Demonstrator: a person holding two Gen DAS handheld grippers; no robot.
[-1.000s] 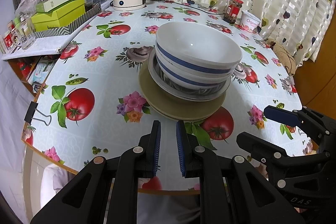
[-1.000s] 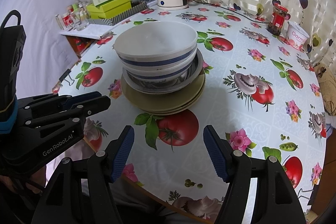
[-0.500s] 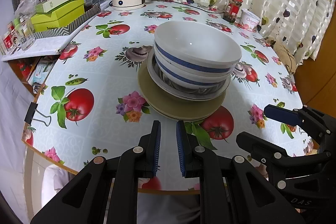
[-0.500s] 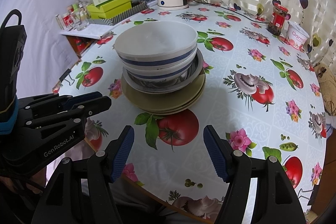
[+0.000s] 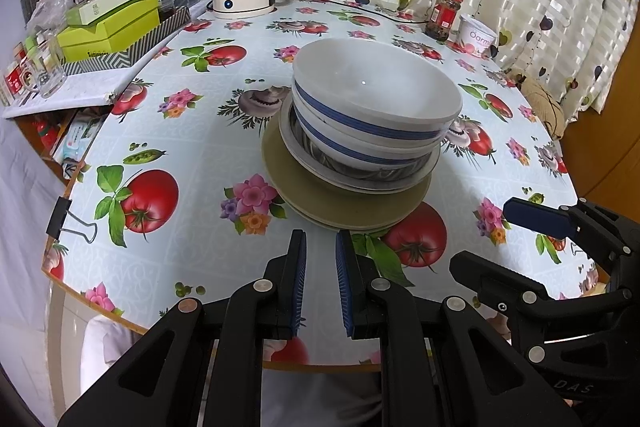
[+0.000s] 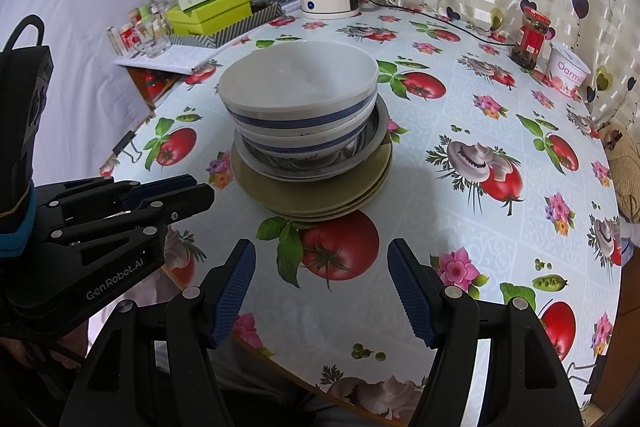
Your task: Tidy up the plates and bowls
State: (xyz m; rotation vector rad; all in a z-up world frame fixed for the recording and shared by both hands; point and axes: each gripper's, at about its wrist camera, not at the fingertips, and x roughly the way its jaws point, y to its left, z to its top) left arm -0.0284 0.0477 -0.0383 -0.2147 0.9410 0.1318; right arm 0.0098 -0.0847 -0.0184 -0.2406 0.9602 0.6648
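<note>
Bowls and plates sit as one stack mid-desk, straight ahead of both hand-held grippers: white ceramic bowl with a blue band (image 5: 376, 95) on top, a second blue-banded white bowl (image 5: 360, 147) nested under it, then a shallow grey-rimmed patterned dish (image 5: 360, 179), then flat olive-green plates (image 5: 320, 203) at the base, looks like three from the right view. Stack rests on the tomato-print oilcloth desk (image 5: 180, 131), just beyond the fingertips, not touching them. Left hand-held gripper (image 5: 321, 247) has its jaws nearly closed, a narrow gap left, holding nothing; right hand-held gripper (image 6: 322, 259) is spread wide and empty. Handling guess: glazed ceramic, so rigid, slick, chips on impact, and the whole stack would be heavy and top-loaded. Take pieces singly by the rim, one finger inside and one outside the wall; the top bowl's rim is thick and fully exposed, so it is the easiest bite. Plates offer only a thin edge near the oilcloth. The scene fits either a finished sorted stack or a pile waiting to be split; can't tell which.
</note>
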